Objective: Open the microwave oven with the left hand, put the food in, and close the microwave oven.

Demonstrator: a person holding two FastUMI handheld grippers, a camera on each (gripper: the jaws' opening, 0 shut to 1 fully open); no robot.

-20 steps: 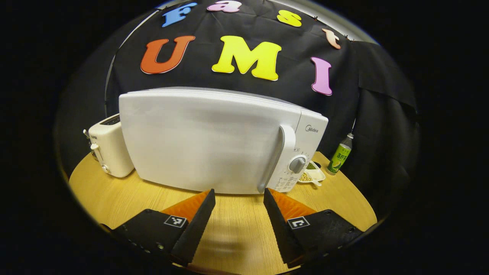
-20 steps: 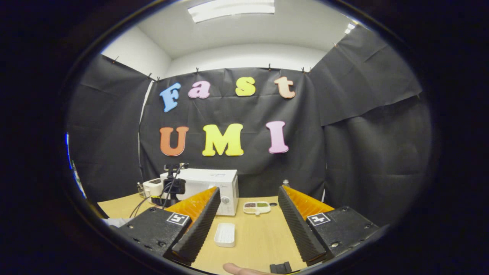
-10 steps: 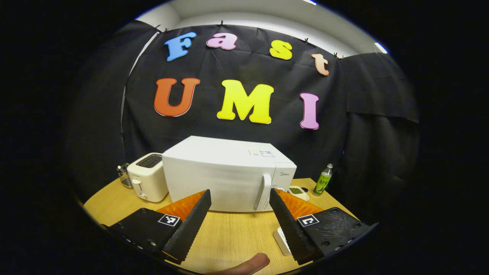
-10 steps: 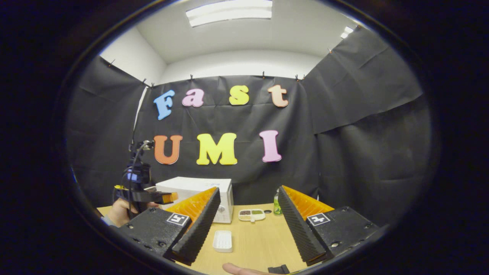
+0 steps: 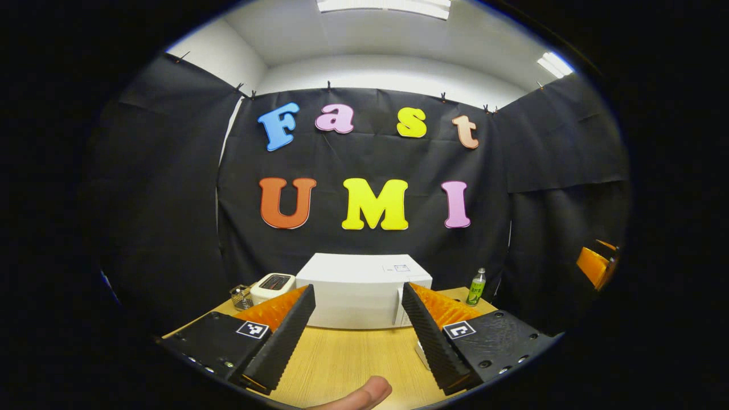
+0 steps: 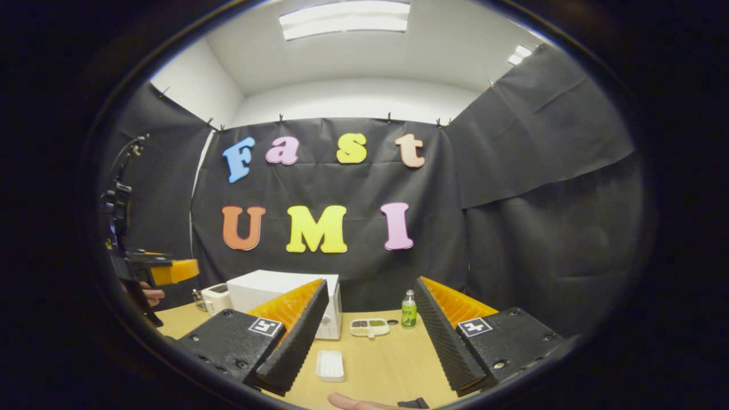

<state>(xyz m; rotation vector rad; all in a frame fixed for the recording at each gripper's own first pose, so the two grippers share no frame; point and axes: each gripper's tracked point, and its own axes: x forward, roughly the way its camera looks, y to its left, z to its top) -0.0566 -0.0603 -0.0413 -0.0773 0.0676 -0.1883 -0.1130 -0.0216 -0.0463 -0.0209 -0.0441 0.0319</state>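
My left gripper (image 5: 357,336) hangs above the wooden surface (image 5: 342,356) with its jaws spread wide and nothing between them. Straight ahead of them, well apart, sits the white microwave oven (image 5: 359,290), door shut, a toaster (image 5: 272,286) just beside it. My right gripper (image 6: 370,336) also has its jaws apart and empty; a white dish (image 6: 331,365) lies on the surface between and ahead of them, and a green bottle (image 6: 408,309) stands farther off.
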